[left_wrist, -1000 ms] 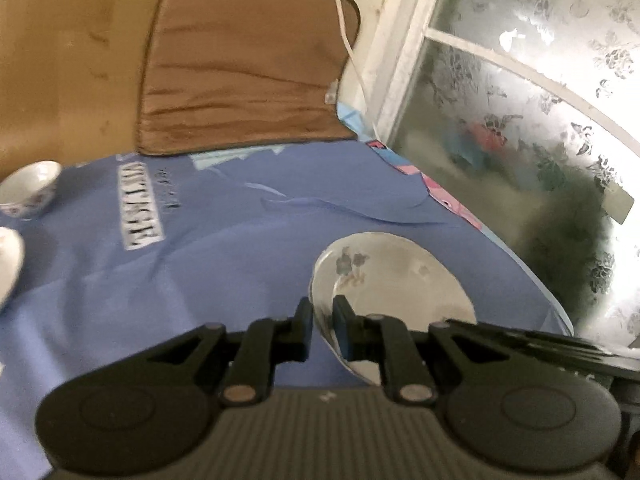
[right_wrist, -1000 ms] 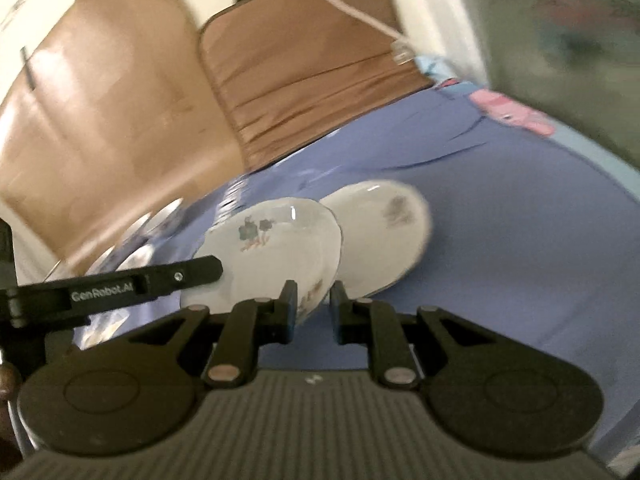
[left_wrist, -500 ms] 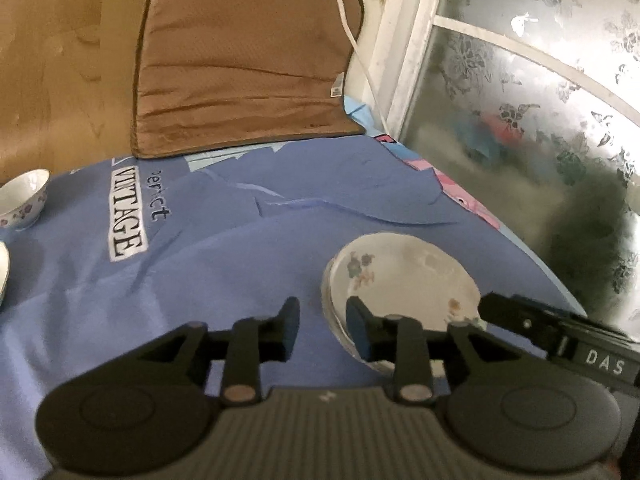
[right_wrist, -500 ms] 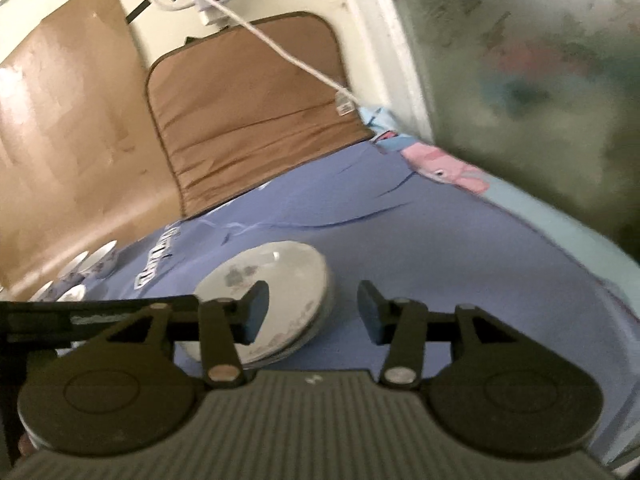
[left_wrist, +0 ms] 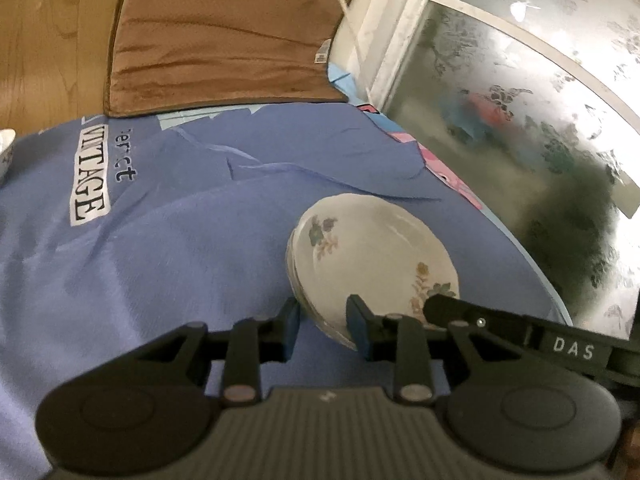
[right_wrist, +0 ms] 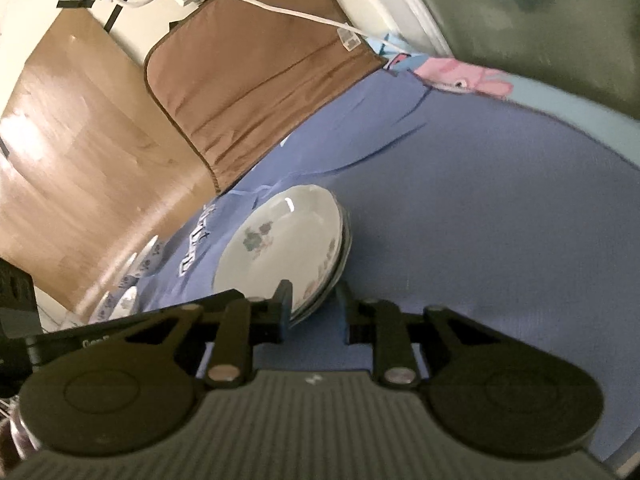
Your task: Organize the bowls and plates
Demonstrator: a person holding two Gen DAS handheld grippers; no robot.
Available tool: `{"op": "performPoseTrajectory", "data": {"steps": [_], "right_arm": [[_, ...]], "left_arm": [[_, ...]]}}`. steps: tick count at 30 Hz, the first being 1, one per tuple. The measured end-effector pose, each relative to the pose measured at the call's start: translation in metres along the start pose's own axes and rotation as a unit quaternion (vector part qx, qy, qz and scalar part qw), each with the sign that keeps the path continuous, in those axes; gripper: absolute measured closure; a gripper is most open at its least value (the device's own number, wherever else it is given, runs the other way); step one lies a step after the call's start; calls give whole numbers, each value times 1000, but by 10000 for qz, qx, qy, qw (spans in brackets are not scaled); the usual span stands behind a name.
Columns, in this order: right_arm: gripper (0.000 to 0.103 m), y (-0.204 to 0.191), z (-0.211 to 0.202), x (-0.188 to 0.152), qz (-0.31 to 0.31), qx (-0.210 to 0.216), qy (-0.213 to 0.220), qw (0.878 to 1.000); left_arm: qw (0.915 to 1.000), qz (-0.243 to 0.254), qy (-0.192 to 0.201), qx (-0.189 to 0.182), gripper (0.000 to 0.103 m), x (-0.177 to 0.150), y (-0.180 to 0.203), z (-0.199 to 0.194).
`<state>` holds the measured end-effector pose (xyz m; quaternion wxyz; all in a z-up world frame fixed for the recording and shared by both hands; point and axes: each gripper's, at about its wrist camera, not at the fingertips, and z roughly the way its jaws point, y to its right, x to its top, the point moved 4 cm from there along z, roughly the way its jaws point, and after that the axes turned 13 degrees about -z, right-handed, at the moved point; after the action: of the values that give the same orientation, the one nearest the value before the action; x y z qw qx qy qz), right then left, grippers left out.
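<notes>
A stack of white floral plates [left_wrist: 372,256] lies on the blue cloth [left_wrist: 180,248]; it also shows in the right wrist view [right_wrist: 280,248]. My left gripper [left_wrist: 322,326] is open, its jaws standing on either side of the stack's near rim without gripping it. My right gripper [right_wrist: 312,308] is open at the stack's near right edge. Small floral bowls [right_wrist: 136,276] sit at the far left of the cloth, and one bowl [left_wrist: 5,152] shows at the left edge of the left wrist view.
A brown cushion [left_wrist: 224,36] leans against the wood wall behind the cloth. A white cable [right_wrist: 280,4] runs from a power strip across it. A frosted floral window [left_wrist: 520,100] borders the right side. The cloth's edge drops off at the right [left_wrist: 540,280].
Both grippers have opened and let go of their plates, which now lie stacked together on the cloth. The right gripper has pulled back to the right of the stack.
</notes>
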<state>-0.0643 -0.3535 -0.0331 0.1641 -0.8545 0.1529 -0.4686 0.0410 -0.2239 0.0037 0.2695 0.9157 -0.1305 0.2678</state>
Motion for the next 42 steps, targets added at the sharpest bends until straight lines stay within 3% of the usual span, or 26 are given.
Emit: {"op": "performPoseTrajectory", "data": {"steps": [10,13,14,16,21,25,30,34,37,42], "right_arm": [[78,0,45,36,-354,-408,97,9985],[72,-3,44,40,-420,-660,164,9968],[63,-2,38,40,-366,-741,312,9961],[62,-2,24,40,-290,-887,558,9941],[62,-31,5,36,-516,-397,743,9951],[62,-79,19,27,-909,251,466,9945],[62,-136,61,1,-1318,672,-260,9887],[62,-175,95,-10,-1497,960,-732,9813],[62,-201,116,-15,-1597,1101,-988,9760],[62,-230,149,1,-1517,1153,-1142,9750]], "left_arm": [[9986,-333,208,352,76,42,-11,22],[9974,-248,612,302,74,45,-17,-6],[9967,-207,738,283,74,44,-21,-17],[9943,-182,1013,271,73,41,-36,-42],[9862,-438,1446,671,73,22,-101,-89],[9729,-990,1793,1077,73,1,-168,-127],[9404,-1711,2311,1818,72,-12,-248,-171],[9191,-2338,2462,2001,72,-20,-295,-187],[9119,-2678,2526,1814,72,-23,-314,-189],[9126,-2729,2587,1605,69,-17,-319,-187]]}}
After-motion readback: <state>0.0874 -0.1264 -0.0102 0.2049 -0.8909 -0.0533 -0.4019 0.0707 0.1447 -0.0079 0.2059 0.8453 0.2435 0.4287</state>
